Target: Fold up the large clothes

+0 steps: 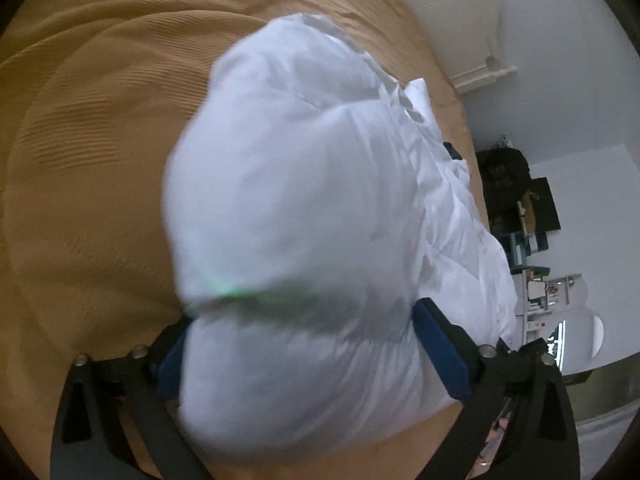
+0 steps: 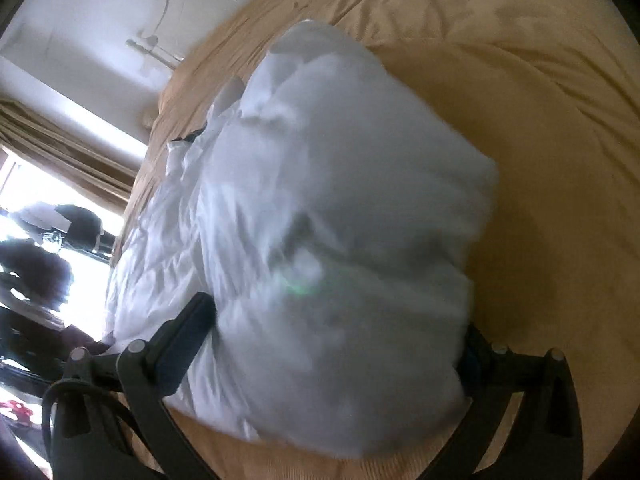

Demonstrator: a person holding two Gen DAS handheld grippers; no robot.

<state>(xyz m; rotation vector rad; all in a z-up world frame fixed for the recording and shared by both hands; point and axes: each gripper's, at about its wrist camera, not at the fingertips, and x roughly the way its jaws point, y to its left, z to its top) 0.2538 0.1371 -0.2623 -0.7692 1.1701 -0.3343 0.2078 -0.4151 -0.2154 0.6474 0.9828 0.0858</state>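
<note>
Bulging between the wide-spread fingers of the left tool (image 1: 316,344) is a thick white duvet (image 1: 304,200), and the right tool (image 2: 332,344), equally wide, has the same bulk between its fingers. Whether the pads press it, I cannot tell. It lies bunched on a tan bed (image 1: 92,128).

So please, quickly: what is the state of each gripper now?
Left gripper: jaws wide, bulky white padded duvet bulging between the fingers; grip cannot be told.
Right gripper: the same.
</note>
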